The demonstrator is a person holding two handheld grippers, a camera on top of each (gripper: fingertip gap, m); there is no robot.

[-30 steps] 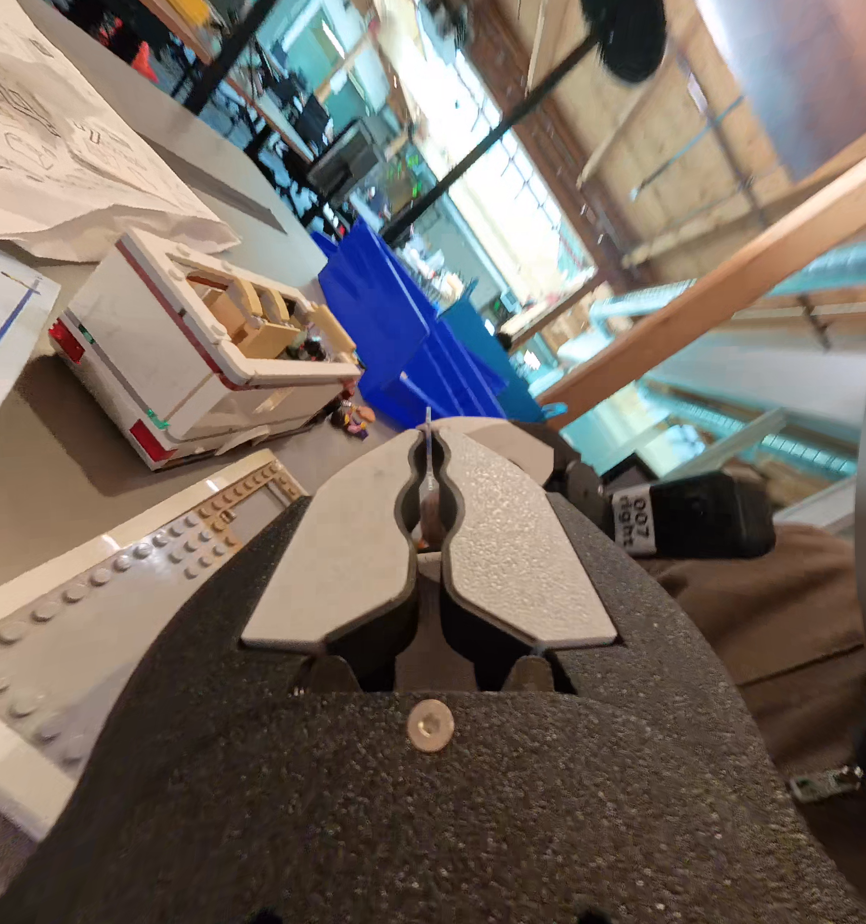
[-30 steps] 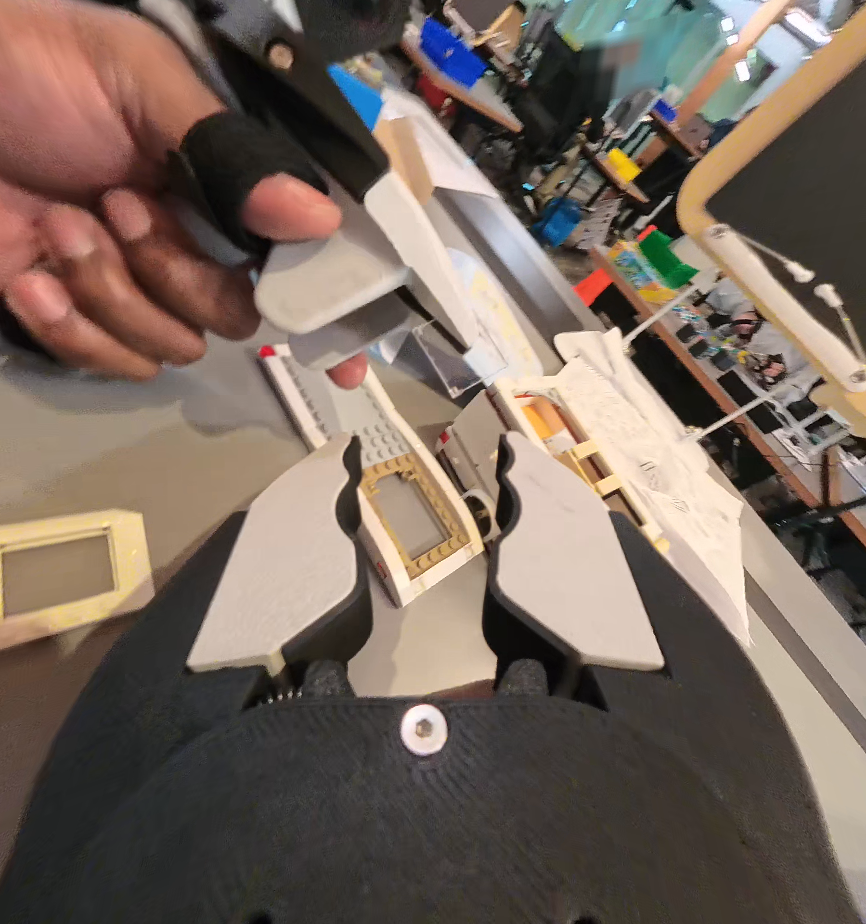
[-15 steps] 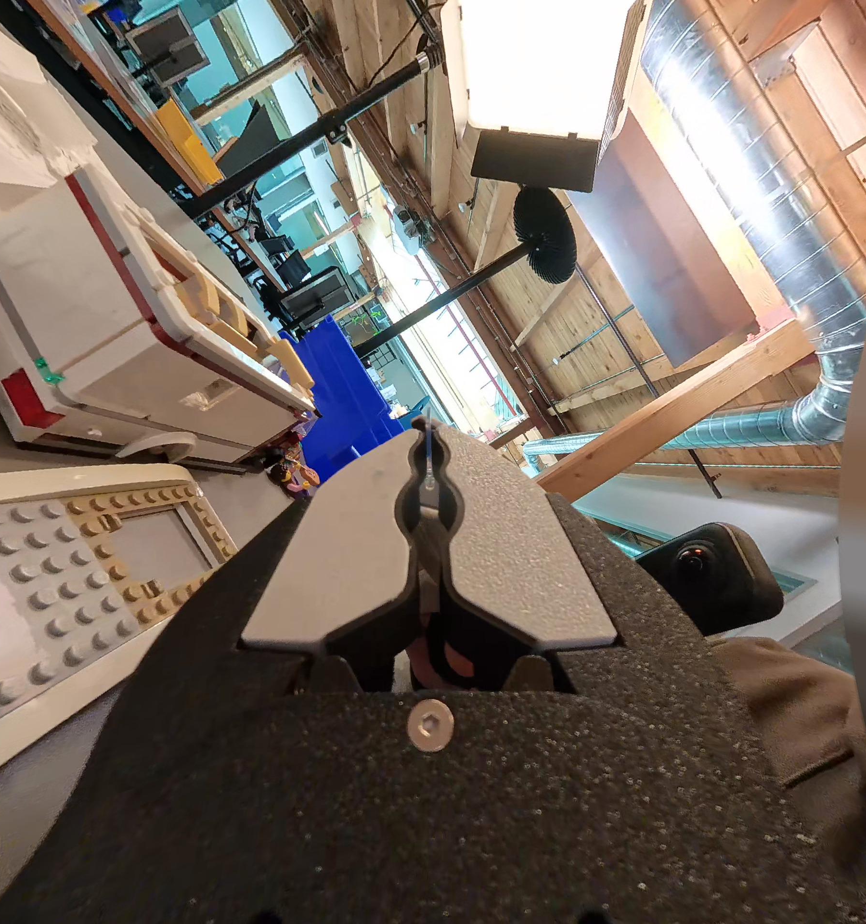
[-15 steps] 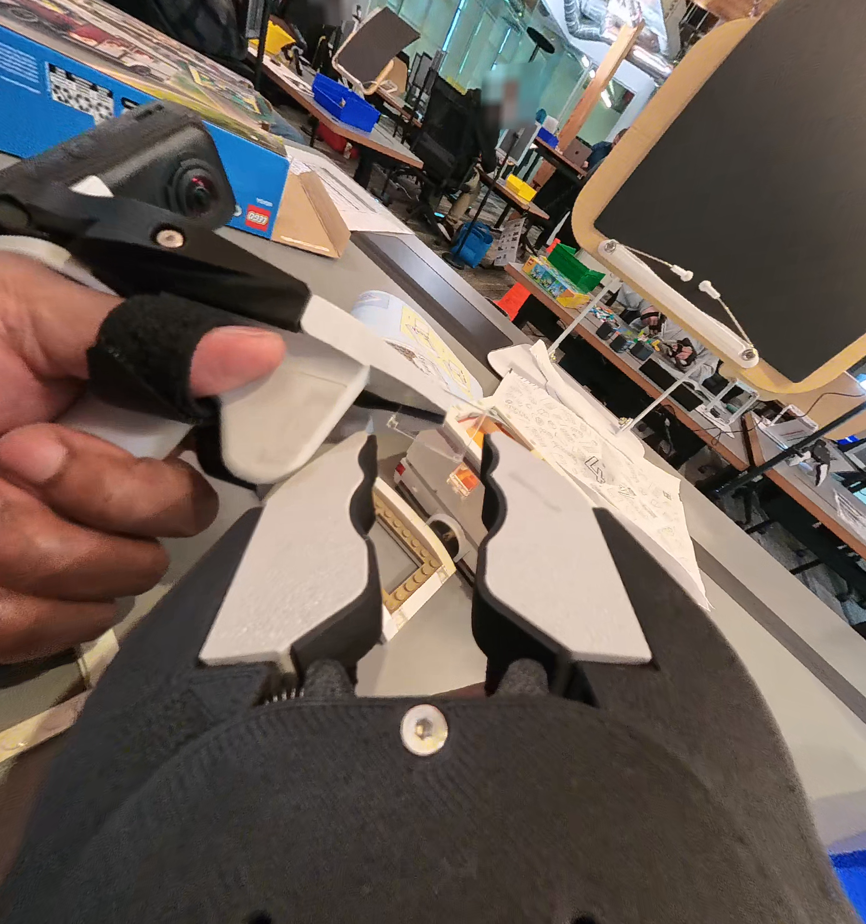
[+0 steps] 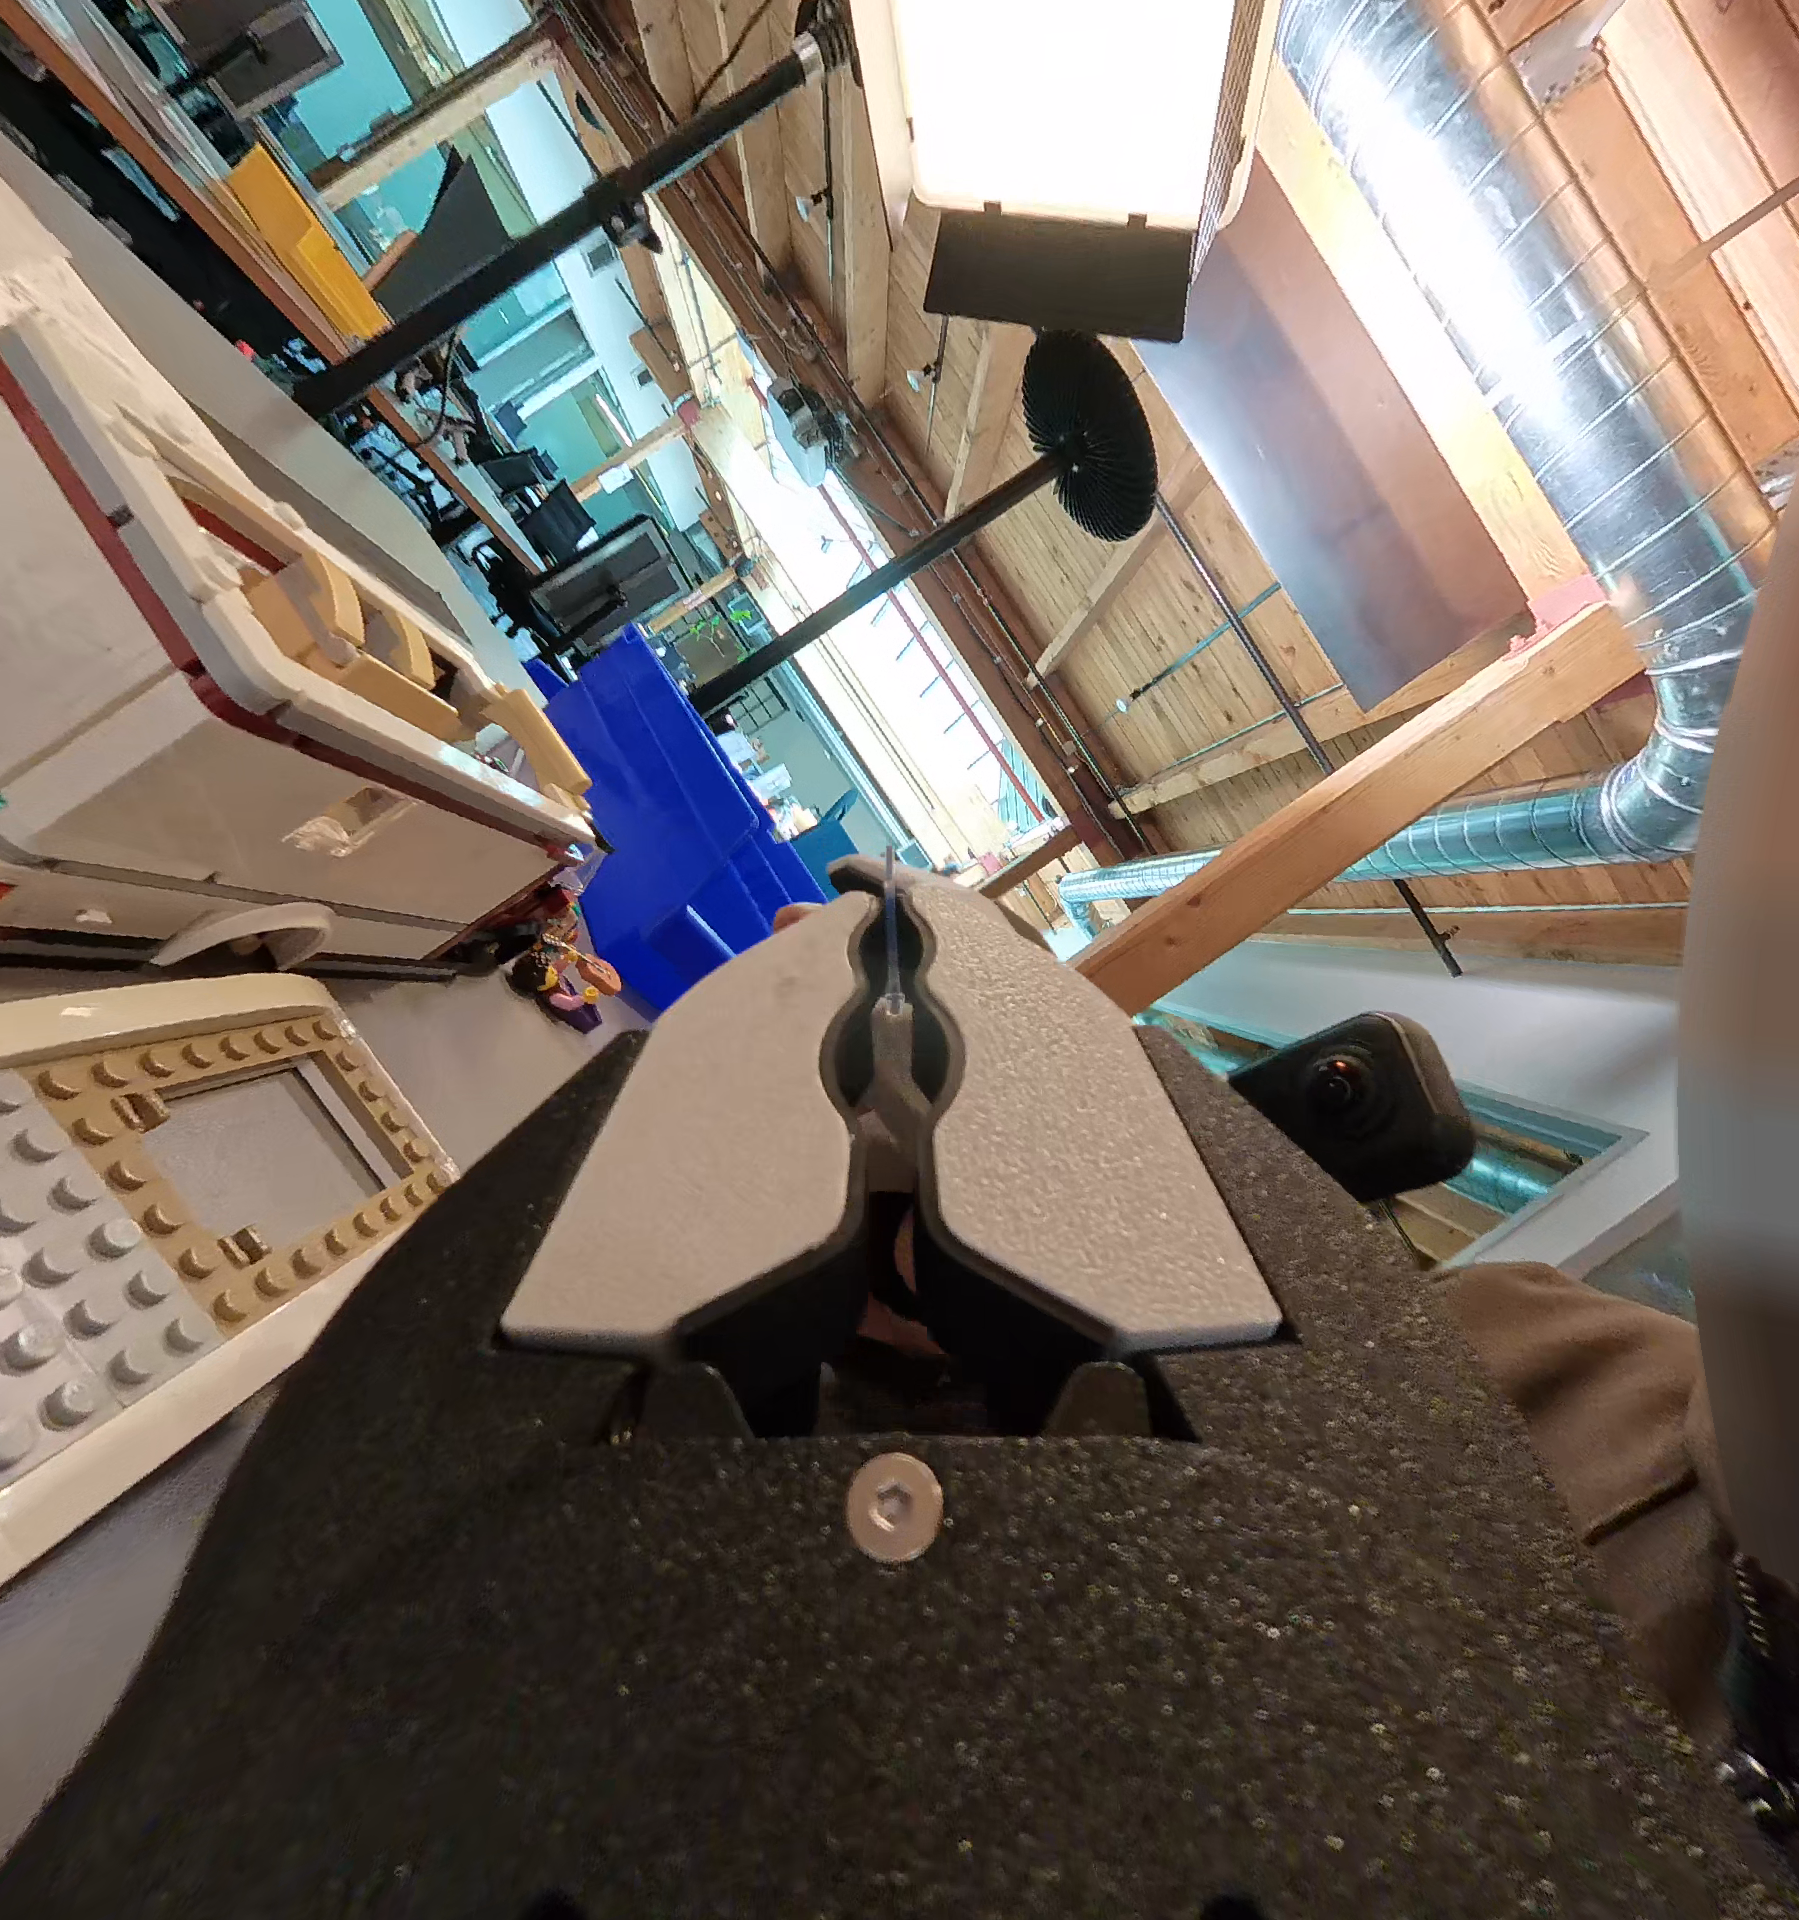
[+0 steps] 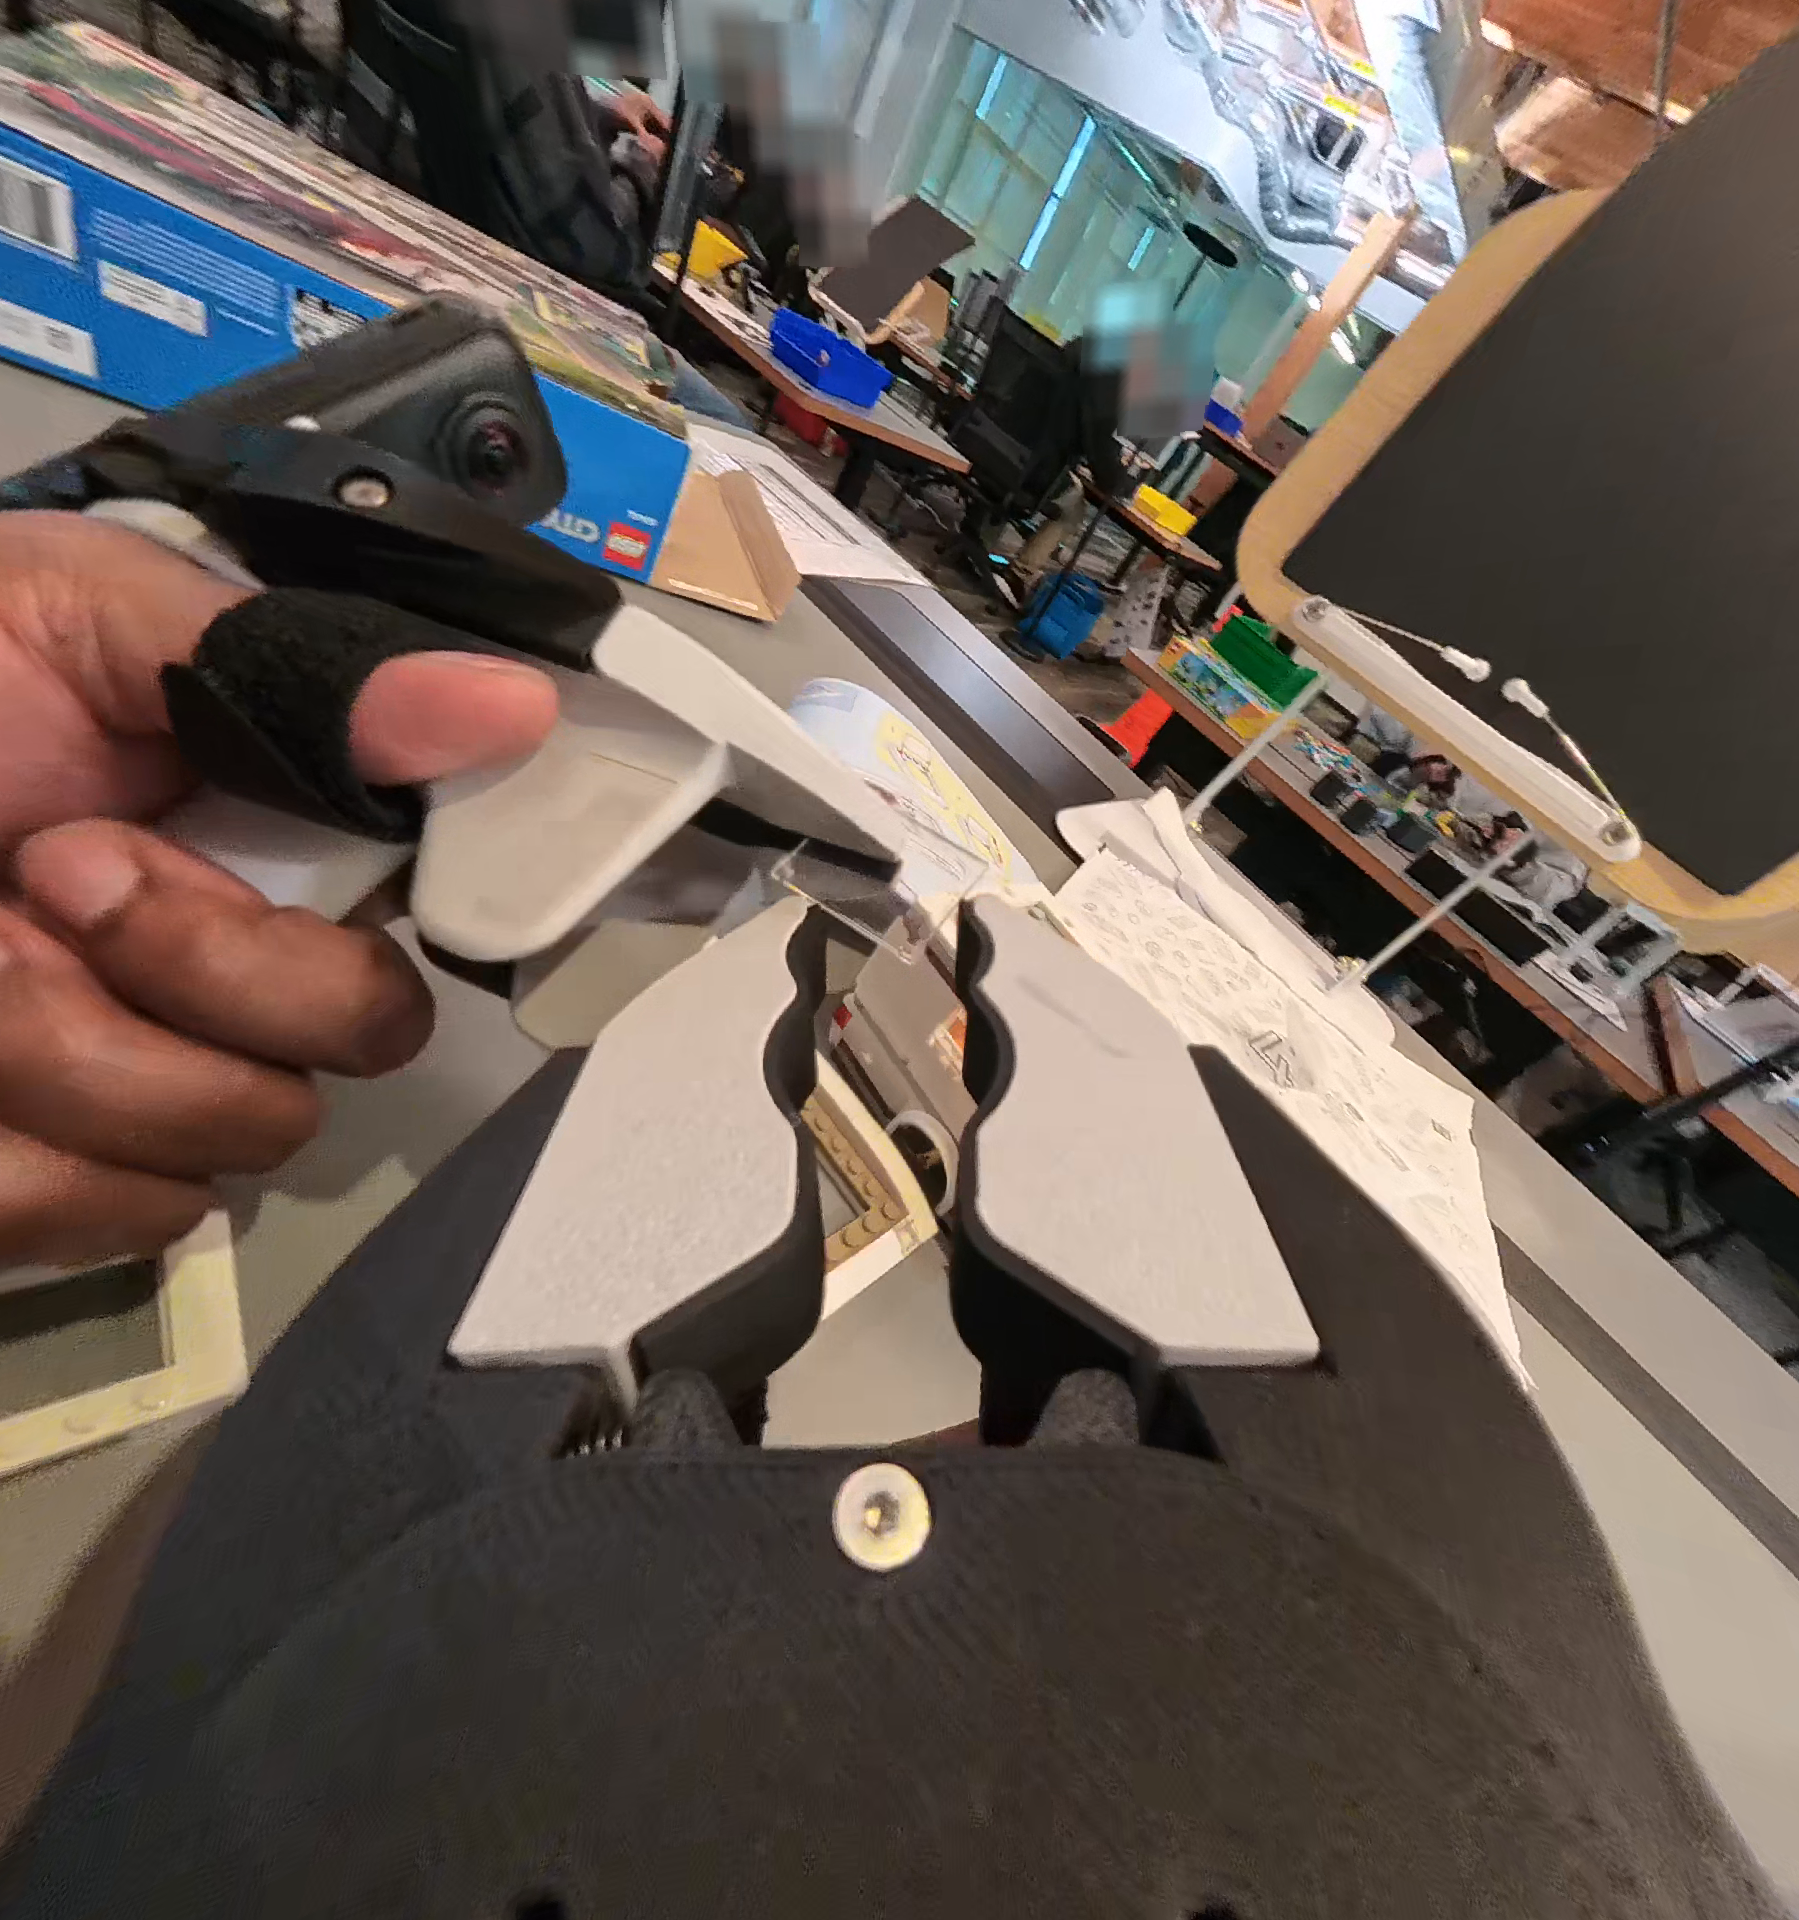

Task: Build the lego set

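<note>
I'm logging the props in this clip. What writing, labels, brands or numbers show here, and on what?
I do not copy writing out; these things bear it:
Blue box, far left: a barcode, white label panels, a small red logo.
Open booklet: print too small to read.
White printed sheets: line drawings and marks, blurred.
Left wrist view: none.
</note>
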